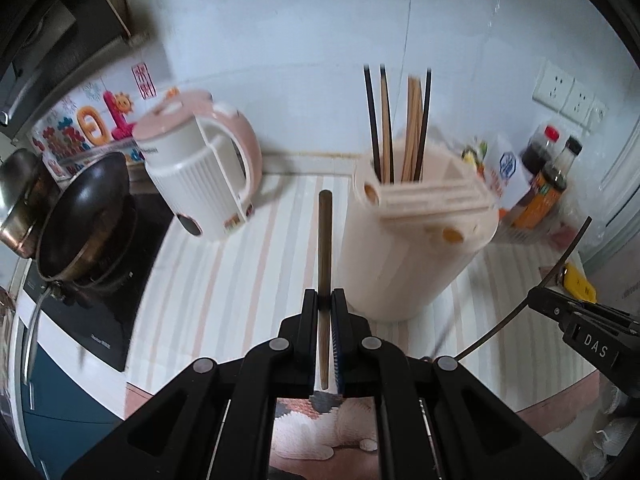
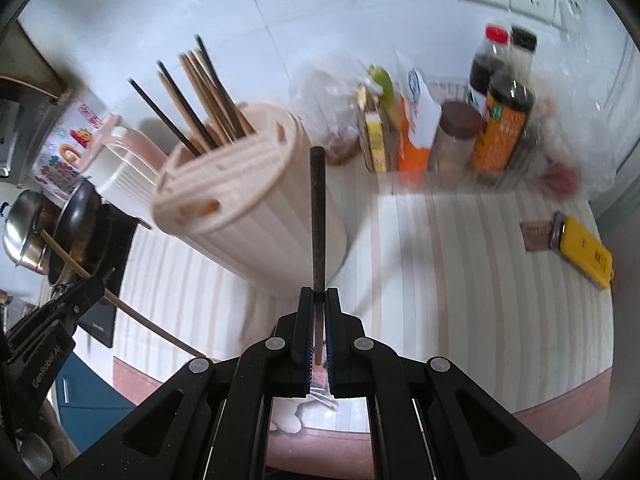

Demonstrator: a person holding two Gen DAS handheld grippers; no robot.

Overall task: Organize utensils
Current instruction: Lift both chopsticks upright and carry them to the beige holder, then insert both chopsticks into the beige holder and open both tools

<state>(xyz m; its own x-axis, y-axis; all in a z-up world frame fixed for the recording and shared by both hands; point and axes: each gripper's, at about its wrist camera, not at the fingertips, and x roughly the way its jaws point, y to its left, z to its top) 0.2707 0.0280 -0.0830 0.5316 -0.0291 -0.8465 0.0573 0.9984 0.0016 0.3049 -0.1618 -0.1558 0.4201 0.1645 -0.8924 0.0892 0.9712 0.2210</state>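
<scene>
Chopsticks first: one wooden chopstick (image 1: 325,264) pinched in my left gripper (image 1: 326,300), its long axis running straight out ahead along the fingers, tip up and forward; one dark chopstick (image 2: 318,216) clamped the same way in my right gripper (image 2: 319,298) — both jaws closed hard on their sticks, nothing slack. Holder (image 1: 416,236) stands on the striped counter (image 1: 240,280), pale ribbed tub with a slotted lid; more chopsticks (image 1: 400,128) already upright in its rear slot. From the left tool it lies ahead and to the right, close; from the right tool, ahead and to the left, lid (image 2: 228,184) tilted toward me in that view. Judgement: the right looks slightly nearer the open slot, though blur makes this uncertain; either stick needs tipping toward vertical before it drops in. Pink kettle (image 1: 204,160) left of the holder; condiment bottles (image 2: 500,112) against the back wall.
</scene>
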